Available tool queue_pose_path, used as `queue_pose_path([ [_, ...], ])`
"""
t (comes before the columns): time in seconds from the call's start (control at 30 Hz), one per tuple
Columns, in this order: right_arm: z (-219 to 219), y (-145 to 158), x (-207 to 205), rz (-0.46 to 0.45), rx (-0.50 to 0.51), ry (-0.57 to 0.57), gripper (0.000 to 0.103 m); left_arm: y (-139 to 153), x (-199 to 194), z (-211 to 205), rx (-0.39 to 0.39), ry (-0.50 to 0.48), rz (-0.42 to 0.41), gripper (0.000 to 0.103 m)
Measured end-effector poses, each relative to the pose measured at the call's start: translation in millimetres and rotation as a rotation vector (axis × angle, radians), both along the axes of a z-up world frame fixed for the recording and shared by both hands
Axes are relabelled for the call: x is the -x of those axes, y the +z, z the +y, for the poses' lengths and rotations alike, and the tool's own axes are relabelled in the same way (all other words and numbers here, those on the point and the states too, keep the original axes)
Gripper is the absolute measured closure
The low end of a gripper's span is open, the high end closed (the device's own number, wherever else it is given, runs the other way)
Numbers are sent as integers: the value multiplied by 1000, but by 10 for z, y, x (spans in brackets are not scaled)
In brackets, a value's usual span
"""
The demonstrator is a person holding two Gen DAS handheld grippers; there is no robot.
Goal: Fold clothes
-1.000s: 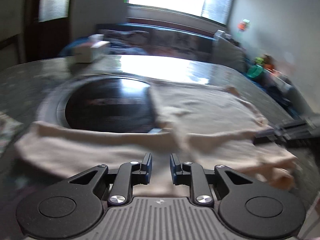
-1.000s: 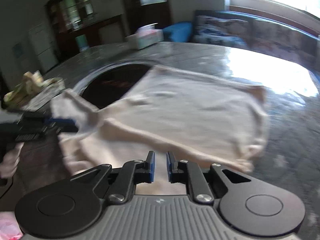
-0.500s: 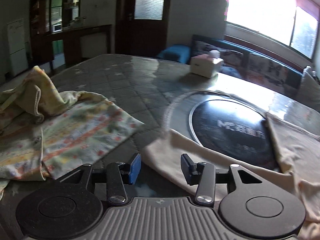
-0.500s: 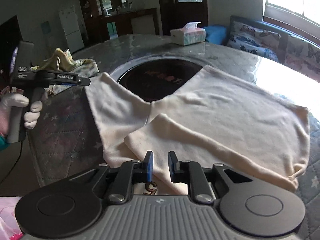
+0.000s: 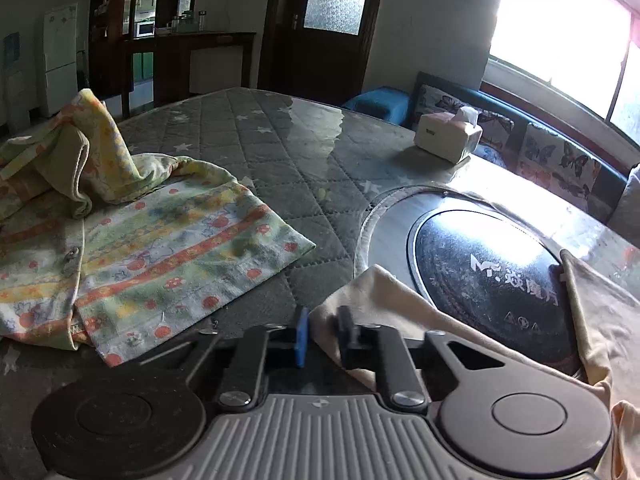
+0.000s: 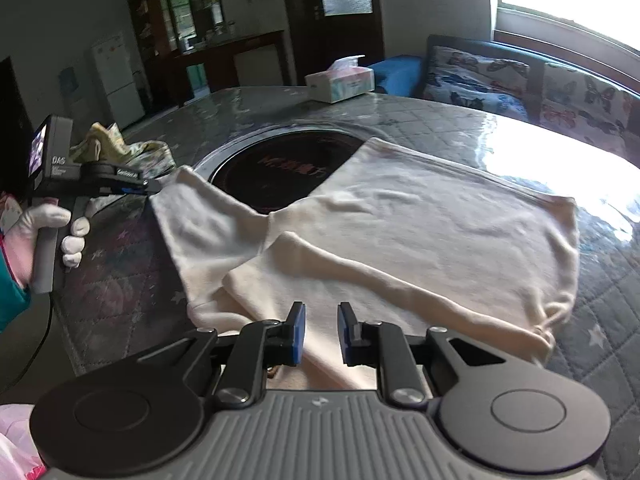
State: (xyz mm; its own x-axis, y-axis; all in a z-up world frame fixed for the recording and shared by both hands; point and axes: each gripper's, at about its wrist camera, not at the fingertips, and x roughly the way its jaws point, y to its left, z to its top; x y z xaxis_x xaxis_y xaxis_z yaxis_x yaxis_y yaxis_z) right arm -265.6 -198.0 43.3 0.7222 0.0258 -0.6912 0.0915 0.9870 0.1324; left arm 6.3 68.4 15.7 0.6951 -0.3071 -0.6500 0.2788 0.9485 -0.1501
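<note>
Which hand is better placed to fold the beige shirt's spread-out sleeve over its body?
Left. The left tongs are closing with the sleeve end between them; the right tongs hover empty over the shirt near its front edge.

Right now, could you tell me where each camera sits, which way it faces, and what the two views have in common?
Left wrist: rides the left gripper, closing on a corner of the cream shirt, facing the floral garment and tissue box.
Right wrist: rides the right gripper, over the cream shirt; shows the gloved left hand with the left gripper.
Shared: shirt, round black cooktop, tissue box, floral garment.
</note>
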Motion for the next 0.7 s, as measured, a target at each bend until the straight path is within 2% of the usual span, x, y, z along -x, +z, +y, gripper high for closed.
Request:
queue_pose_path([
  [0.03,-21,8,22,-5,-1,-10,86,17,12,-5,7,-7,-2,96],
  [0.2,-150,62,167,-39,-14,-70,86,260,165,-128,83,-96,-10,98],
  [0.5,-445,98,530,-87,-25,-190,86,931,772,-862,195,-424,-91,98],
  [0.7,-643,100,787,-109,-33,-271,86,1107,1278,-1443,256,-633,-92,98],
])
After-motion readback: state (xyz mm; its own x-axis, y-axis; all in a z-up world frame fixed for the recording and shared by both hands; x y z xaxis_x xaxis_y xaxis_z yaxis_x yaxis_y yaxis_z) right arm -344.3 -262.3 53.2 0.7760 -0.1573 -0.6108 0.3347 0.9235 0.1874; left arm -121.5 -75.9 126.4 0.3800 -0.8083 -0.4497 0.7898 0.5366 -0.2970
